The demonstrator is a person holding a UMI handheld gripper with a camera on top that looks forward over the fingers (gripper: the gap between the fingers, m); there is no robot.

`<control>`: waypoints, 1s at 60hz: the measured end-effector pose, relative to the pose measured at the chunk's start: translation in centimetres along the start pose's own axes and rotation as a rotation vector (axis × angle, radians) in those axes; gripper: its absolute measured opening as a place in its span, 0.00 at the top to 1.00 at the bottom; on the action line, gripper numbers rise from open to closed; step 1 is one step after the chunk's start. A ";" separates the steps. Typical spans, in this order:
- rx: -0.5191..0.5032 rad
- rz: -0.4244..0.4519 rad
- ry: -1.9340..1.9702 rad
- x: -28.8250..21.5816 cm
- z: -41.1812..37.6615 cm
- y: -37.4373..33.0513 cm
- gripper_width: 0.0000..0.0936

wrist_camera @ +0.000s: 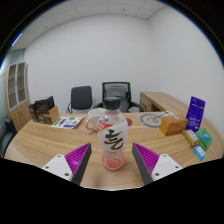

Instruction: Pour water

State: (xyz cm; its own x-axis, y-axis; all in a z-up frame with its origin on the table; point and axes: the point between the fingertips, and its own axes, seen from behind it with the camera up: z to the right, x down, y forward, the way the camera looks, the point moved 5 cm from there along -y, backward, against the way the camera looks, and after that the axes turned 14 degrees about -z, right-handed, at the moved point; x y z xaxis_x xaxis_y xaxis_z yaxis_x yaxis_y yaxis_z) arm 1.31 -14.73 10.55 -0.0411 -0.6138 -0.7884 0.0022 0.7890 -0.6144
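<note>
A clear plastic bottle (110,134) with black script on its label and a pinkish base stands upright on the wooden table (45,150). It stands between my two fingers, at their tips, with a gap at each side. My gripper (112,159) is open, its purple pads (76,158) facing the bottle from left and right. No cup or other vessel shows near the bottle.
A brown box and a round plate (153,119) sit on the right of the table, with coloured packets (198,138) and a purple card (196,110) further right. Papers (68,122) lie at the left. Two office chairs (81,98) stand beyond the table, a shelf at the far left.
</note>
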 end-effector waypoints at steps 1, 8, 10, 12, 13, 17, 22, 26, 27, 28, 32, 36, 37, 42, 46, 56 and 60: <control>-0.003 0.005 0.001 -0.2 0.1 0.6 0.09; -0.006 0.003 -0.016 -0.5 0.6 4.2 0.18; -0.011 0.007 -0.022 -0.5 0.5 4.9 0.23; -0.013 0.018 -0.026 -0.7 0.5 5.3 0.30; -0.015 0.027 -0.028 -0.8 0.6 5.4 0.34; -0.035 0.055 -0.042 -1.2 0.0 5.7 0.48; -0.046 0.060 -0.055 -1.2 0.0 6.1 0.56; -0.026 0.043 -0.059 -1.2 0.2 5.8 0.62; -0.021 0.040 -0.062 -1.3 0.3 5.8 0.65; -0.014 0.041 -0.063 -1.4 0.4 5.7 0.65; 0.012 0.037 -0.076 -2.0 1.0 5.2 0.65; 0.051 0.030 -0.096 -2.9 2.0 4.7 0.65; 0.066 0.031 -0.103 -3.4 2.4 4.4 0.65; 0.143 0.043 -0.143 -6.1 4.1 3.6 0.65; 0.215 0.053 -0.199 -8.9 5.5 3.2 0.65; 0.455 0.059 -0.479 -16.1 8.9 5.0 0.65; 0.562 0.048 -0.637 -18.6 9.4 6.5 0.65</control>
State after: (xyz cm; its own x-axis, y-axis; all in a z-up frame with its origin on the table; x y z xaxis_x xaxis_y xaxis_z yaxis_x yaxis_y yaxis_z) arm 11.43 1.53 20.91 0.5419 -0.6108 -0.5773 0.4925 0.7874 -0.3707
